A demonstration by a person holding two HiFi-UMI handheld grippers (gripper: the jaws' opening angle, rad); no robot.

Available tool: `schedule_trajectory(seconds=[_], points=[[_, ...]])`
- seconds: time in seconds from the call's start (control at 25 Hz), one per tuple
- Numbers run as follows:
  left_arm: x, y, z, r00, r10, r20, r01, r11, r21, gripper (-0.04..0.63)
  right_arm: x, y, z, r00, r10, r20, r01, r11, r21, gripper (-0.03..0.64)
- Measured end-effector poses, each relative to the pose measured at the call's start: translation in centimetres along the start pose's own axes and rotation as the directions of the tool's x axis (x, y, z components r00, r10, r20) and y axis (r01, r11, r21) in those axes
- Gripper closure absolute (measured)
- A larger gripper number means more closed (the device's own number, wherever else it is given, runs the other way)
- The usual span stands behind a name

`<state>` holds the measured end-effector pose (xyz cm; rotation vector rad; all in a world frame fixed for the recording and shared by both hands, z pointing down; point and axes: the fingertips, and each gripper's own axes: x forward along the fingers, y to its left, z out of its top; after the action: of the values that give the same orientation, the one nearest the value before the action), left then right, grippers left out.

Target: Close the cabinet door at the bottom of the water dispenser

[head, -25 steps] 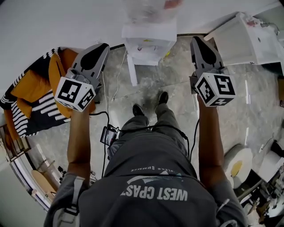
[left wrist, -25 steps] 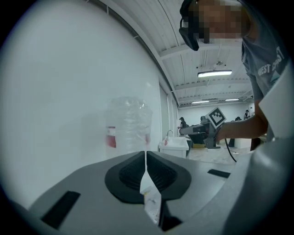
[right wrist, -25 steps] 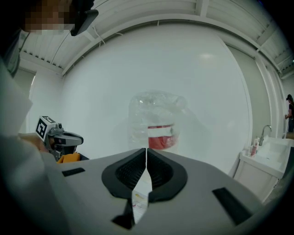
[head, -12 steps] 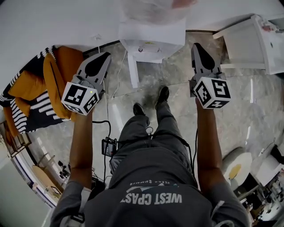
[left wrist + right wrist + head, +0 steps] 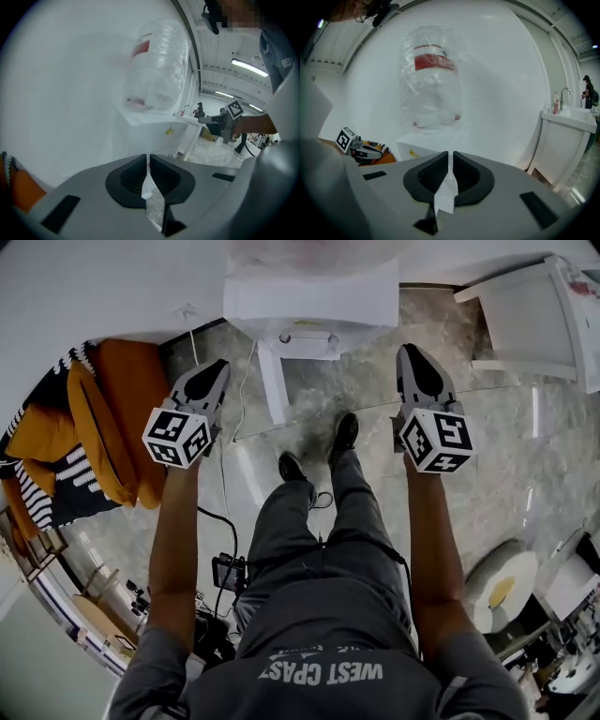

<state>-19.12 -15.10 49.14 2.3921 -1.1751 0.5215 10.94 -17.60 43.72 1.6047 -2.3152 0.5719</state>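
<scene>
— Jaws?
— Both pairs pinched to a slit, nothing in them: left gripper (image 5: 217, 367), right gripper (image 5: 410, 352).
— Door?
— One cabinet door (image 5: 274, 386), swung out edge-on toward me from the base of the one water dispenser (image 5: 309, 298). It's between my two grippers, nearer the left, touching neither.
— Room?
— Bare floor (image 5: 487, 432) both sides of the door edge. One orange cushion (image 5: 103, 418) hugs my left, one white sink unit (image 5: 534, 324) well off right.

the wall (image 5: 94, 296) is plain white. the floor (image 5: 487, 456) is grey stone with pale streaks. an orange seat (image 5: 103, 427) with a black and white striped cloth (image 5: 47, 498) sits at the left. a white sink cabinet (image 5: 525, 324) stands at the right. long lights (image 5: 248, 68) shine on the ceiling (image 5: 225, 47).
</scene>
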Motion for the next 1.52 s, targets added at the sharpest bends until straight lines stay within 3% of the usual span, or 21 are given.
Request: schedule_trajectory(seconds=[0.28, 0.4, 0.8, 1.16, 1.52], points=[[4.6, 2.2, -9.0, 0.994, -0.011, -0.111, 0.0, 0.995, -0.098, 0.566, 2.4, -1.3, -5.2, 0.998, -0.014, -0.057, 0.015, 1.0, 0.018, 0.531], [6.5, 2.9, -12.8, 0.986, -0.015, -0.167, -0.008, 0.991, -0.132, 0.53, 3.2, -1.8, -7.1, 0.997, -0.021, -0.08, 0.023, 0.999, 0.023, 0.525], [11.9, 4.2, -25.2, 0.936, -0.049, -0.348, -0.03, 0.975, -0.218, 0.433, 5.1, -2.3, -12.3, 0.992, -0.017, -0.125, 0.02, 0.999, 0.026, 0.52], [15.8, 5.0, -32.5, 0.903, -0.069, -0.425, -0.051, 0.963, -0.264, 0.424, 5.4, -4.7, -16.5, 0.988, -0.046, -0.146, 0.051, 0.998, 0.033, 0.52], [18.1, 4.8, -37.0, 0.881, -0.086, -0.465, -0.082, 0.941, -0.329, 0.426, 5.4, -7.1, -19.0, 0.985, -0.073, -0.158, 0.081, 0.996, 0.045, 0.519]])
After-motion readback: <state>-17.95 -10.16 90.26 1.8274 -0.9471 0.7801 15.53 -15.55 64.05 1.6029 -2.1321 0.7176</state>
